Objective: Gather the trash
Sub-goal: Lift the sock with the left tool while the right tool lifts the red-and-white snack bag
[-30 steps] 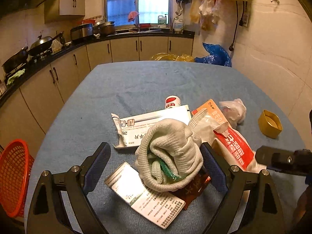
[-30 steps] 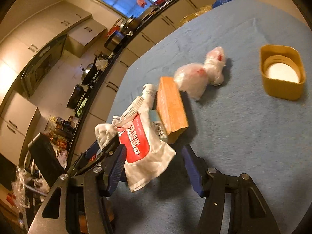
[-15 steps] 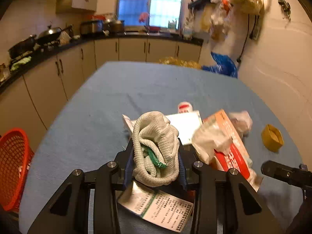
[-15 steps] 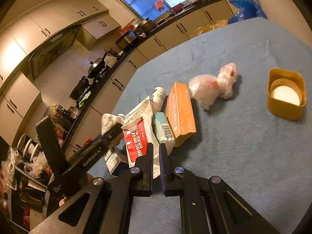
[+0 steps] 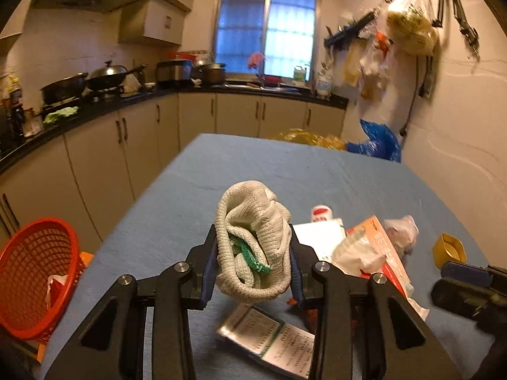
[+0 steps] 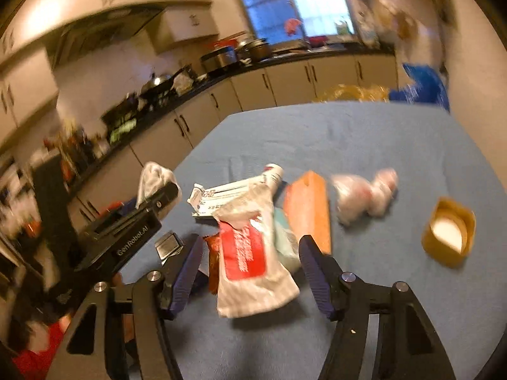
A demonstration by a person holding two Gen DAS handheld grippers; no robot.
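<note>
My left gripper [image 5: 253, 246] is shut on a bunched white knitted glove with green inside [image 5: 253, 221] and holds it above the blue table [image 5: 253, 164]. In the right wrist view that gripper [image 6: 158, 202] is at the left with the glove's white tip showing. My right gripper [image 6: 251, 247] hovers over the trash pile and its jaws are opening. A red and white pouch [image 6: 253, 285] lies between them, and the pads do not press on it. Beside the pouch lie an orange box [image 6: 309, 209], a white carton [image 6: 228, 193] and a crumpled plastic wrap [image 6: 364, 199].
A red mesh basket [image 5: 35, 275] stands off the table's left edge. A yellow cap [image 6: 448, 232] sits at the right of the table. A printed packet [image 5: 269, 338] lies under my left gripper. Kitchen counters run along the left and back.
My left gripper closed on the glove and lifted it off the pile. My right gripper shut with nothing between its jaws, then opened again over the pouch and rolled more level.
</note>
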